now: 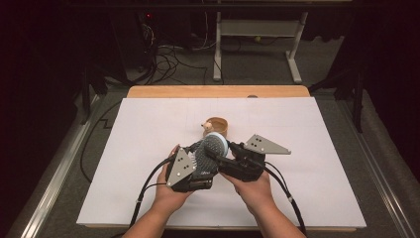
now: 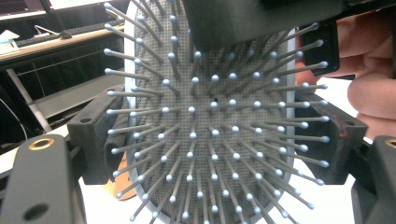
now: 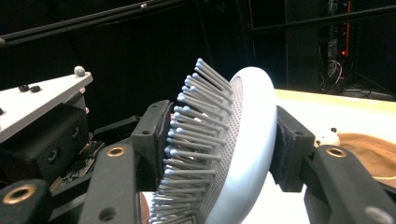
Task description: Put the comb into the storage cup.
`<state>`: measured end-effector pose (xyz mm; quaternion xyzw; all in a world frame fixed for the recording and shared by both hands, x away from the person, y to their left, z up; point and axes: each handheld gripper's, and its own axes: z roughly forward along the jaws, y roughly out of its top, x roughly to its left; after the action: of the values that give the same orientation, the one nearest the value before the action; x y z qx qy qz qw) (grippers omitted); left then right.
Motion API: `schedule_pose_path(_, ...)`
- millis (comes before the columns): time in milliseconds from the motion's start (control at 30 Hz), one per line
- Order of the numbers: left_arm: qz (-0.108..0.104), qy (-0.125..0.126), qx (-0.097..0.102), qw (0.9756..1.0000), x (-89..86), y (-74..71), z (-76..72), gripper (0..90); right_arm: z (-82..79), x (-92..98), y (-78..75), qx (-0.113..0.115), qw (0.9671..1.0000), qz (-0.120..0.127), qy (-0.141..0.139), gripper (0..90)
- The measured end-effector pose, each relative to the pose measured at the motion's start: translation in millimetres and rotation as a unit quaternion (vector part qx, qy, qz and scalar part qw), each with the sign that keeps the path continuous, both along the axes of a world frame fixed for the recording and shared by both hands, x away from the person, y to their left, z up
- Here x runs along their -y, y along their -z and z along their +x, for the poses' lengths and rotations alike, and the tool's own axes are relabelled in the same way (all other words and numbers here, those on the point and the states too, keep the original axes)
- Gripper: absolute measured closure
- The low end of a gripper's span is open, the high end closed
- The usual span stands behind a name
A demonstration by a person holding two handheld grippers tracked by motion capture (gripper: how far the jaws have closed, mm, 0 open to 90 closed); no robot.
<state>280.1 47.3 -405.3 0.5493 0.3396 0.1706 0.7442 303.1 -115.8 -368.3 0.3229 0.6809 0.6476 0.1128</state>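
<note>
Much of the hairbrush (image 1: 212, 148) is lost from the high view: its handle is buried between the two grippers at the near middle of the white sheet (image 1: 317, 188), and just the round bristled head shows, lifted off the surface. The left gripper (image 1: 190, 168) holds it across the width — in the left gripper view the brush head (image 2: 210, 130) sits with its rim against both black pads, though the lower edge of the head is cut off by the frame and the top is covered by the black body of the other gripper (image 2: 261, 18). The right gripper (image 1: 225, 156) has its jaws either side of the same head; in the right gripper view the pale blue back of the brush (image 3: 247, 140) lies against one pad and the bristle tips meet the other, so it is clamped front to back. Just beyond the brush, farther up the sheet, stands a small wooden bowl (image 1: 218, 126) with a little figure (image 1: 207, 127) at its left rim — too small to make out. The sheet rests on a wooden table (image 1: 218, 91), beyond which the floor holds tangled cables (image 1: 168, 57) and a white frame (image 1: 257, 34).
</note>
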Motion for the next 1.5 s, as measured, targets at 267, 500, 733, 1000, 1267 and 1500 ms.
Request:
schedule_pose_path(267, 0.004, -0.003, 0.002, 1.0000, 1.1, 0.8, 0.2, 20.4, -2.4, -1.3, -1.7, 0.001, 0.9999, -0.006, 0.011, 54.4)
schedule_pose_path(500, 0.008, -0.003, 0.002, 1.0000, 2.5, 1.1, -0.7, 20.3, -4.8, -1.2, -2.2, 0.001, 0.9997, -0.014, 0.020, 57.2)
schedule_pose_path(733, 0.011, -0.003, -0.001, 0.9999, 2.3, 0.9, -0.2, 20.2, -4.5, -1.4, -3.0, -0.004, 0.9996, -0.012, 0.024, 58.5)
schedule_pose_path(1000, 0.014, -0.006, -0.006, 0.9999, 2.8, 1.8, 0.7, 20.1, -3.3, -2.0, -2.5, -0.013, 0.9995, -0.014, 0.027, 59.5)
schedule_pose_path(1267, 0.014, -0.002, -0.016, 0.9998, 0.5, 0.5, -0.7, 19.9, -3.5, -3.3, -2.1, -0.015, 0.9995, -0.016, 0.025, 59.9)
schedule_pose_path(1500, -0.001, 0.011, -0.050, 0.9987, -5.9, -0.9, 3.5, 16.1, -3.2, -3.9, -2.7, -0.009, 0.9995, -0.015, 0.027, 60.2)
